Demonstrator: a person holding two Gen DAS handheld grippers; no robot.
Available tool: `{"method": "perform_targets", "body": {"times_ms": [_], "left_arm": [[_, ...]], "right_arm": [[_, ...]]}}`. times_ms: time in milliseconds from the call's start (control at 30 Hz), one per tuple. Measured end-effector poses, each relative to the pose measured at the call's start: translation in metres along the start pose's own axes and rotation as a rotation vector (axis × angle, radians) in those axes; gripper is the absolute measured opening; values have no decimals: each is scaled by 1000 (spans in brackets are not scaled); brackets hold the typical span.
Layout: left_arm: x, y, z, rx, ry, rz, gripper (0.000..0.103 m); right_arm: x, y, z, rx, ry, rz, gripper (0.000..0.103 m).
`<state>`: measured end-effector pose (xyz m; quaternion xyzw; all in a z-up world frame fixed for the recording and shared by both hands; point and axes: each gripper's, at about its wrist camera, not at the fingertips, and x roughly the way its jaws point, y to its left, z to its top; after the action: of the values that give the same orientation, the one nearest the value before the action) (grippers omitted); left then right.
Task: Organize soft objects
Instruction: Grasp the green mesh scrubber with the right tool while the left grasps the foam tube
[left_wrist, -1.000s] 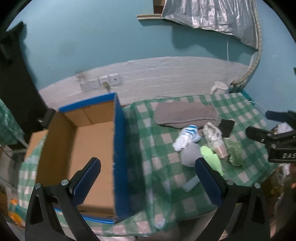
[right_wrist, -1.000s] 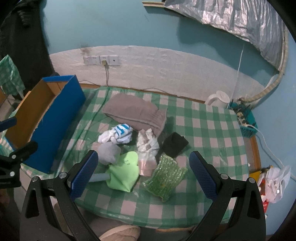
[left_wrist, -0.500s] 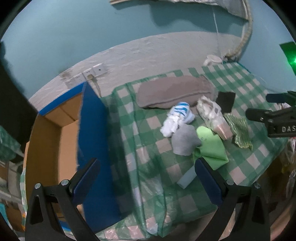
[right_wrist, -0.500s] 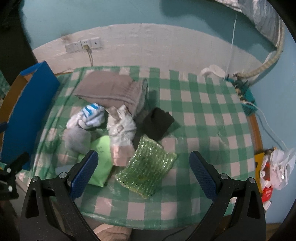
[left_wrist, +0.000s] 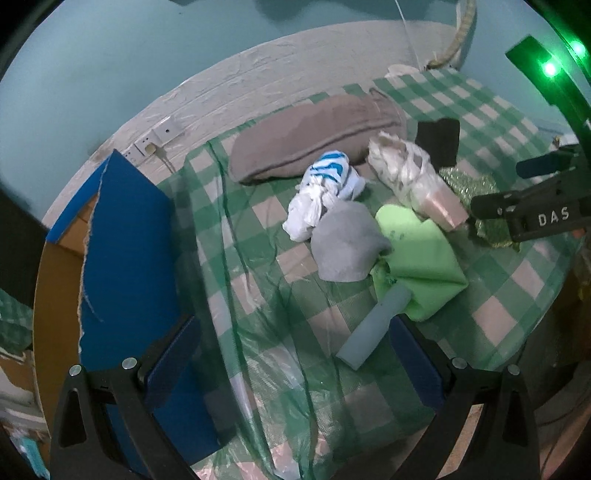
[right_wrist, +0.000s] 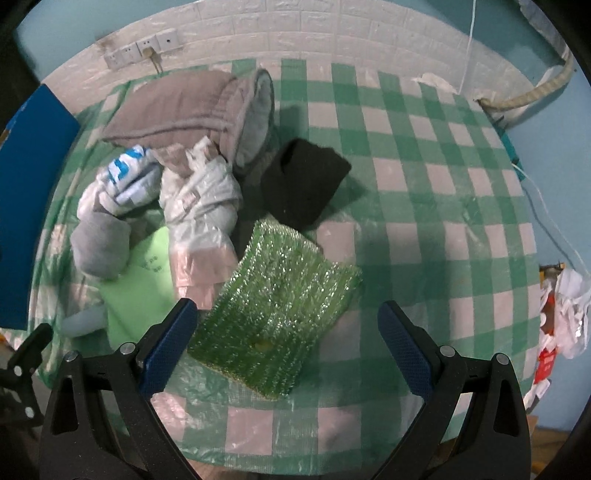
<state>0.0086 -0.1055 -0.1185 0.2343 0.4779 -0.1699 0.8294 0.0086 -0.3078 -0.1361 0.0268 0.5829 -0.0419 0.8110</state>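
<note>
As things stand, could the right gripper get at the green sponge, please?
Probably yes. The right gripper is open, and the green sponge lies on the table just ahead between its fingers, with nothing on top. The plastic bag only borders its left edge.

Soft items (right_wrist: 207, 206) heaped on checked cloth; green sponge (right_wrist: 275, 317) nearest

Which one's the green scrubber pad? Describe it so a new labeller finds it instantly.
Start at the green-checked tablecloth and find the pile of soft things at its near left. The scrubber pad lies at the pile's right edge, nearest the right gripper, just in front of the black cloth. Unlike the smooth light-green cloth beside it, it is glittery and ribbed.
</note>
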Motion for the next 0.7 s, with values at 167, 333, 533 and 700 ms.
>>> {"method": "perform_targets", "body": {"times_ms": [167,333,533,700], "left_arm": [[10,-10,-1,45,5,33,102],[18,-14,-3,58,17,36,102],[27,-21,-6,86,30,15,102],[35,-26,-7,113,48,0,91]], "right_arm": [[8,0,-4,4,25,16,92],[17,-3,-10,-3,51,7,80],[23,-12,-18,10,68,30,50],[18,-24,-18,29,62,70,24]]}}
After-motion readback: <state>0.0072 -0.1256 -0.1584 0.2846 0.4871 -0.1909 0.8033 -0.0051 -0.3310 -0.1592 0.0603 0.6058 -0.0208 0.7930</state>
